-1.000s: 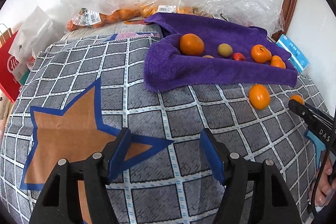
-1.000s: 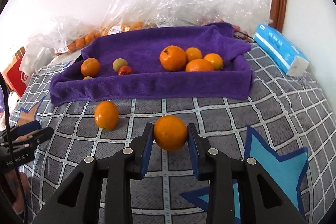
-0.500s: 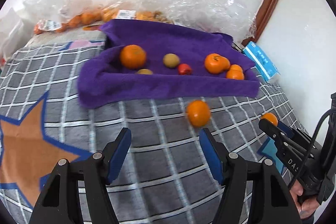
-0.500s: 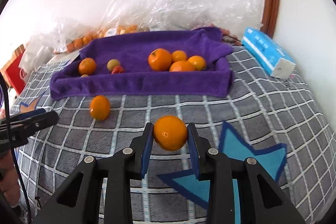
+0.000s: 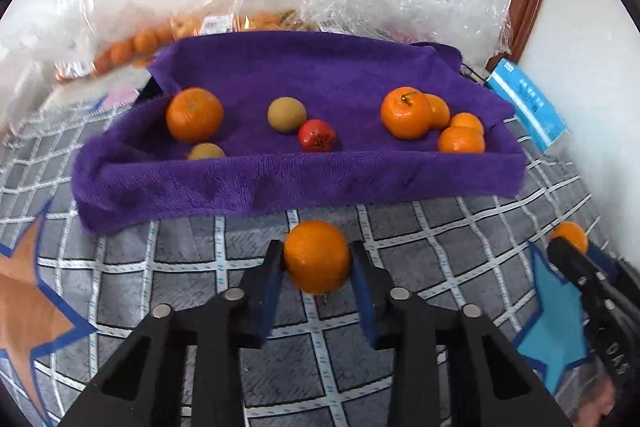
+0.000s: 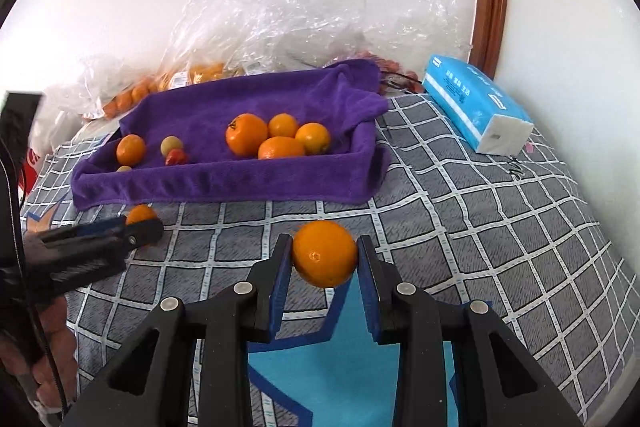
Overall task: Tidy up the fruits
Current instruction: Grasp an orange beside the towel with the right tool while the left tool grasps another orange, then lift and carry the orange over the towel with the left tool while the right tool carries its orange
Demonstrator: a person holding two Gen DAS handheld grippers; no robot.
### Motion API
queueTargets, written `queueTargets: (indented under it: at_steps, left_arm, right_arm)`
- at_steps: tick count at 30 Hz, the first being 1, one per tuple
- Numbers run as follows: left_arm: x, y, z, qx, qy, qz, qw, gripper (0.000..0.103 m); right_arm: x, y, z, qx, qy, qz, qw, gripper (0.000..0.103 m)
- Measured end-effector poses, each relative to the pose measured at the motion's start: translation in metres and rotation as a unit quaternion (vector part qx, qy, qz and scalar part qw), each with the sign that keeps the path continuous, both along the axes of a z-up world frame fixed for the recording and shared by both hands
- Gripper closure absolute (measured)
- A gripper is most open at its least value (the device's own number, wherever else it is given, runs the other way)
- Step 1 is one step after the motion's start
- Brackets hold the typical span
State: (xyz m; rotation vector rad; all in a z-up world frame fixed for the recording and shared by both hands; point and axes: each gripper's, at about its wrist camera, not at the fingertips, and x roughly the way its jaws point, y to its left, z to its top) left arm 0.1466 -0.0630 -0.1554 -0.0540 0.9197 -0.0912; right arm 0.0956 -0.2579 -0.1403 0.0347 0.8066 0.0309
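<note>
In the lower middle of the left wrist view, the left tongs [image 5: 318, 267] are closing on a round, glossy orange citrus fruit [image 5: 317, 255], and the blue pads are already meeting its two flanks; it is sitting on the grey checked bedcover with star patches [image 5: 420, 227], just in front of the purple plush towel shaped into a shallow tray [image 5: 280, 183]. In the lower middle of the right wrist view, the right tongs [image 6: 324, 259] are holding a second round orange citrus fruit [image 6: 324, 253], pinched narrow across its widest part and carried above the blue star patch. Lying inside the towel tray are a cluster of orange citrus fruits [image 5: 432, 123] toward the right, one lone orange [image 5: 194, 115] toward the left, two dull yellow-green round fruits and a small red fruit [image 5: 317, 135] between them. Clear plastic bags [image 6: 280, 27] are lining the wall in the upper part of the frame, and a light blue tissue pack [image 6: 476, 107] is lying at the upper right. Each fruit is probably light, smooth-skinned and slightly yielding, so it is likely to roll or squirt out if gripped off-centre; taking it across the middle with modest pressure looks safest, since hard squeezing could bruise it.
</note>
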Motion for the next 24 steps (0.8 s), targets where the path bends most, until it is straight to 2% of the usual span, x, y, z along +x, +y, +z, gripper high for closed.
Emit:
queueTargets:
  at_steps: [4,8,14,18,24]
  left_arm:
    - [-0.009,0.007,0.002,0.0,-0.002,0.004,1.0,0.072]
    - [-0.021,0.022,0.004,-0.003,0.007,0.023,0.9997,0.072]
    - [-0.037,0.046,0.007,-0.017,0.016,0.057,0.9981,0.072]
    - [-0.053,0.068,0.018,-0.045,0.014,0.078,0.9958,0.073]
    - [-0.071,0.09,0.044,-0.059,-0.008,0.096,0.9936,0.072]
  right_arm:
    - [0.0,0.0,-0.005,0.01,0.008,0.003,1.0,0.071]
    - [-0.005,0.01,-0.009,-0.006,0.013,0.005,1.0,0.071]
    - [-0.015,0.027,-0.004,0.0,0.017,0.02,1.0,0.071]
    - [-0.021,0.034,0.007,0.0,0.014,0.018,1.0,0.071]
    - [-0.03,0.037,0.034,0.015,-0.002,0.001,1.0,0.071]
